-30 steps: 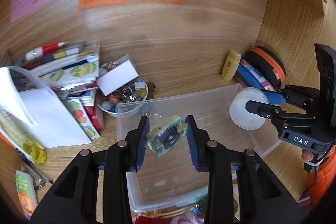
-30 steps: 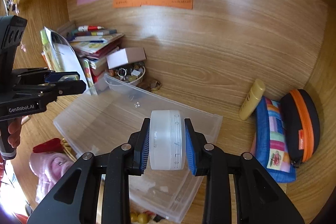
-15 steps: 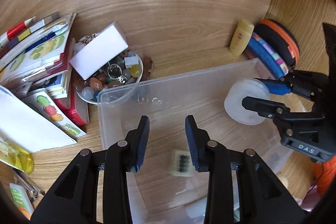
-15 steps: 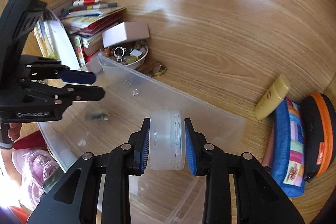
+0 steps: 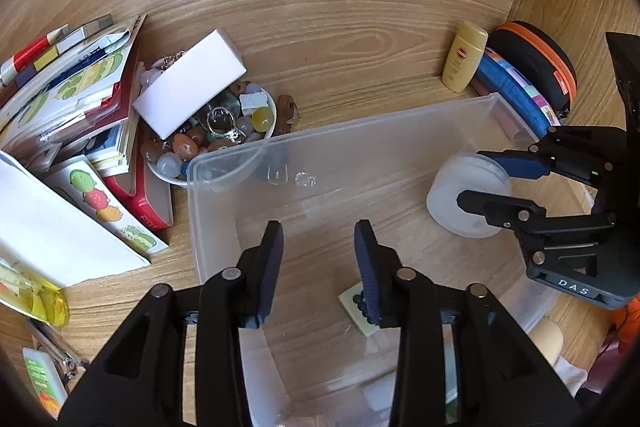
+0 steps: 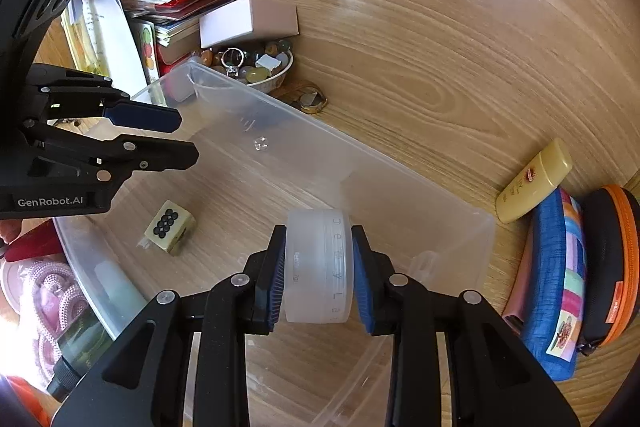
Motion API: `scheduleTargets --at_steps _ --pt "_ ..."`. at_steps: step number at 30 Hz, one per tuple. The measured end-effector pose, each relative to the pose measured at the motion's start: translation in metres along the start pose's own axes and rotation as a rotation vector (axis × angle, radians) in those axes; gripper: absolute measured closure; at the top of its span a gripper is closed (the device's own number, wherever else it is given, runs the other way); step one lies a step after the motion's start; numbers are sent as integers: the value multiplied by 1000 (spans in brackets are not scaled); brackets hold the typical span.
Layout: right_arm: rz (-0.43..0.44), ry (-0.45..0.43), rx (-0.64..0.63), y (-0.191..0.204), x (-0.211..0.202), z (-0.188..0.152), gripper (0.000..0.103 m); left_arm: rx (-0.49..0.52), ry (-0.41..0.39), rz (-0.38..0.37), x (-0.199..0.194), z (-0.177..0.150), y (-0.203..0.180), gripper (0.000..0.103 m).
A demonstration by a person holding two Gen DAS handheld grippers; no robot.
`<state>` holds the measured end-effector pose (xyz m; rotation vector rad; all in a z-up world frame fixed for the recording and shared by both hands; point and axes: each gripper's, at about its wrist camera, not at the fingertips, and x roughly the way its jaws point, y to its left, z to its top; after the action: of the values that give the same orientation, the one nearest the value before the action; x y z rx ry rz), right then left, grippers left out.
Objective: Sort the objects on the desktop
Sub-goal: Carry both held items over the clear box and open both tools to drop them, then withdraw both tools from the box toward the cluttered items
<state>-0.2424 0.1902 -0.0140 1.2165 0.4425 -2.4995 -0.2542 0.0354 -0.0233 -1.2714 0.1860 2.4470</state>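
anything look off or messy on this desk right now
The white box sits tilted across the bowl of stones, partly propped on the book stack, which leans in an uneven heap. Nothing looks spilled or broken.

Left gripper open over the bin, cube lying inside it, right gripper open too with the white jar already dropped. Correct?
Not quite. The right gripper is shut on the white jar, as the right wrist view shows. The rest holds: the left gripper is open over the clear bin, and the cube lies inside.
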Motion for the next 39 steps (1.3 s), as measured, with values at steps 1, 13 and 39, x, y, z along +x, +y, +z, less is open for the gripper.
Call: scheduleTargets --at_steps 1,13,39 --pt "-3 0 -5 2 -1 -1 75 1 -2 1 -2 -1 -1 61" --pt "-63 -19 -55 21 -12 -5 38 26 -57 34 -28 -7 -10 34" --pt "-159 -191 114 11 -121 -43 6 59 -203 105 -119 -38 -36 7"
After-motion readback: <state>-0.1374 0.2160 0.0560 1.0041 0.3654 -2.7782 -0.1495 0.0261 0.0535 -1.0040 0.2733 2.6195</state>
